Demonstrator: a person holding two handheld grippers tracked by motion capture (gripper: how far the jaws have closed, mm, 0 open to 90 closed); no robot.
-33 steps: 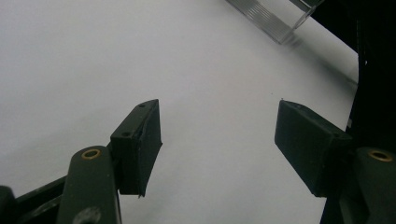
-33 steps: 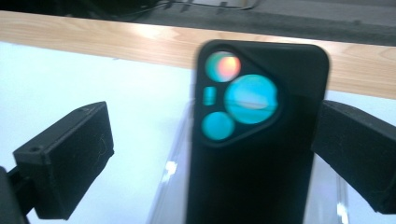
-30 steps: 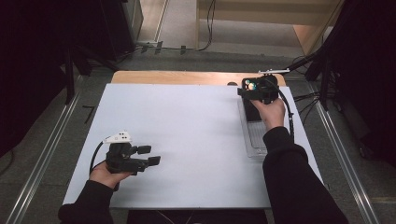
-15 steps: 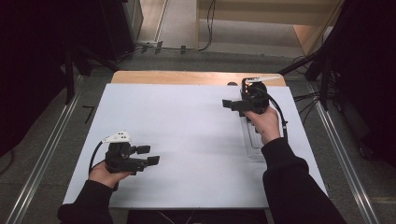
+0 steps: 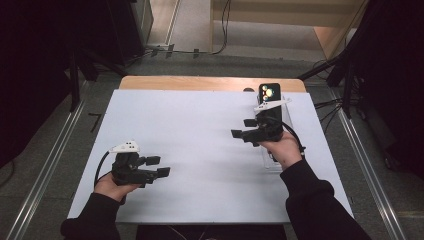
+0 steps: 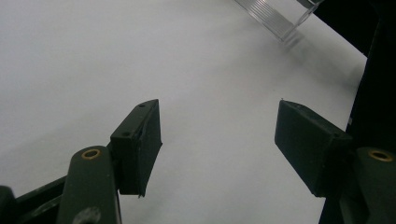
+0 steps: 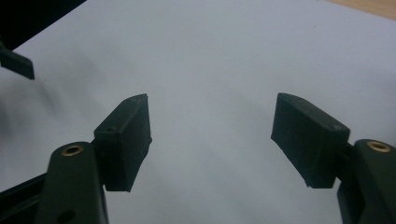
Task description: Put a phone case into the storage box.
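White sheeting covers the bench. I hold my left gripper low at the near left, jaws apart with nothing between them. My right gripper hovers at the right, its jaws also apart and empty, having just been closing. Right behind my right hand lies a clear plastic tray, a dark phone-like device at its far end.

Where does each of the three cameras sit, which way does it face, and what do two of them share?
High view: above the person's side, facing forward and down on the white table; forearms, left gripper and right gripper show.
Left gripper view: on the left gripper, facing the table and the clear tray.
Right gripper view: on the right gripper, facing the table.
Shared: the clear tray, high and left views.
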